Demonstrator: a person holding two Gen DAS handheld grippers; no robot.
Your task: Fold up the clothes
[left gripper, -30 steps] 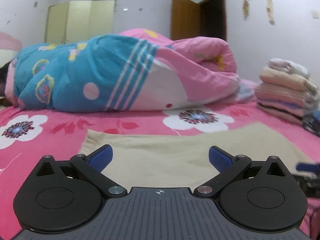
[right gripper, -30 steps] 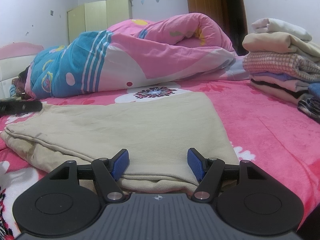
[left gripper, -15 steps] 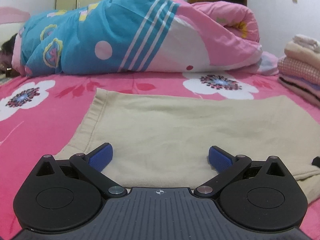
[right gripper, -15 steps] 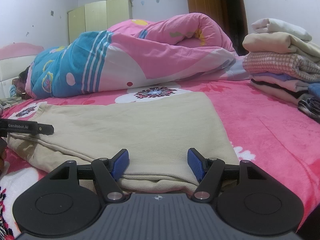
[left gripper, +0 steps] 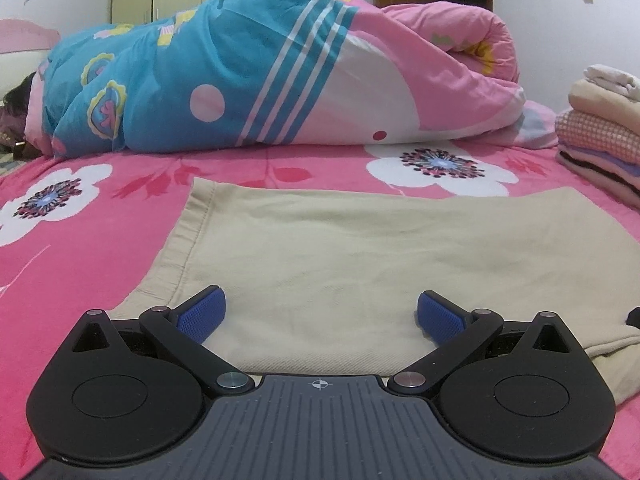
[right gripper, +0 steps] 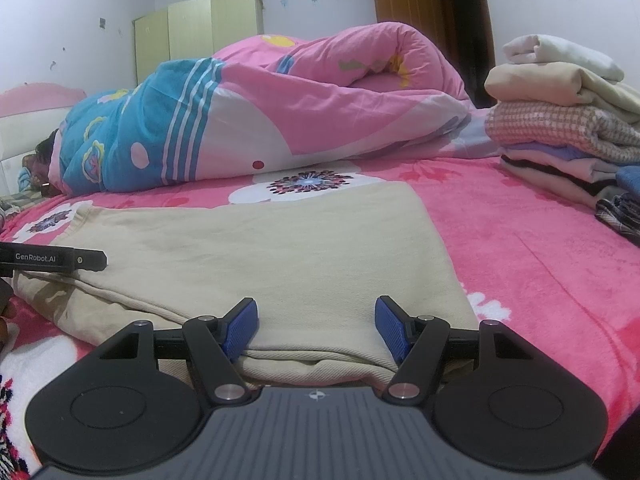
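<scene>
Both grippers spread at near edge of beige garment
Left gripper [left gripper: 320, 314] and right gripper [right gripper: 316, 328] empty; beige garment [left gripper: 360, 256] soft, limp, layered: pinch folded edge directly ahead

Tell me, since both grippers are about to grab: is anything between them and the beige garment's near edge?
Nothing visible. The left gripper and right gripper both stand open right at the near edge of the beige garment, with only cloth between their pads.

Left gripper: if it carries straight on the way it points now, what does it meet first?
Most likely the beige garment spread flat on the bed; the open left gripper tilts down at it.
</scene>
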